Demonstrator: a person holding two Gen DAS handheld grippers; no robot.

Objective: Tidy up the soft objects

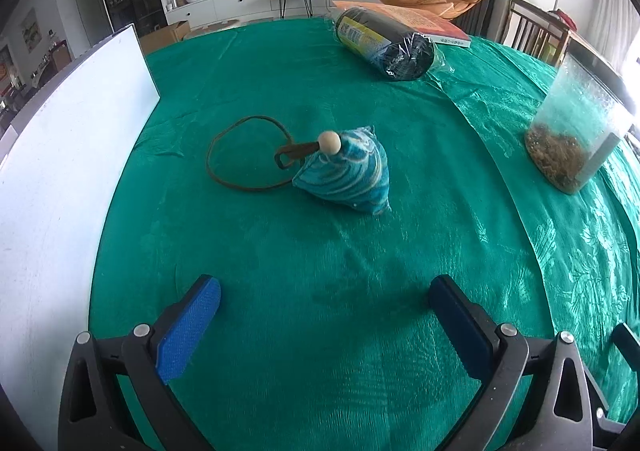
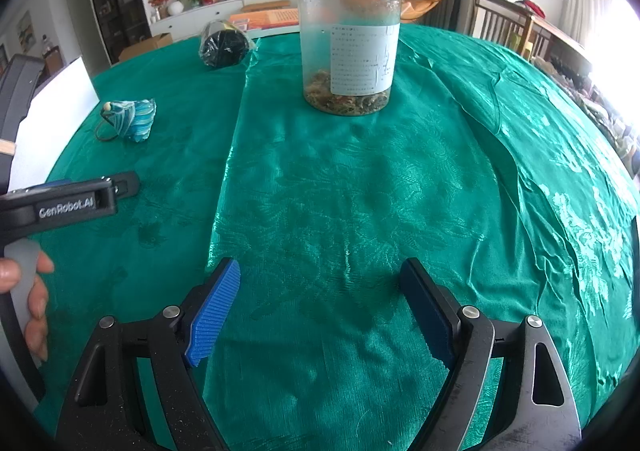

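A blue swirl-patterned fabric pouch (image 1: 346,175) with a wooden bead (image 1: 329,142) and a brown cord loop (image 1: 240,155) lies on the green tablecloth (image 1: 320,271) ahead of my left gripper (image 1: 324,299), which is open and empty. The pouch also shows far left in the right wrist view (image 2: 134,119). My right gripper (image 2: 320,287) is open and empty over bare cloth, short of a clear plastic jar (image 2: 348,47). The left gripper's body (image 2: 68,203) shows in the right wrist view.
A white board (image 1: 60,171) stands along the left. A dark plastic-wrapped roll (image 1: 384,43) and an orange book (image 1: 420,21) lie at the far side. The clear jar with a black lid (image 1: 576,131) holds brown material at the right. Chairs stand beyond the table.
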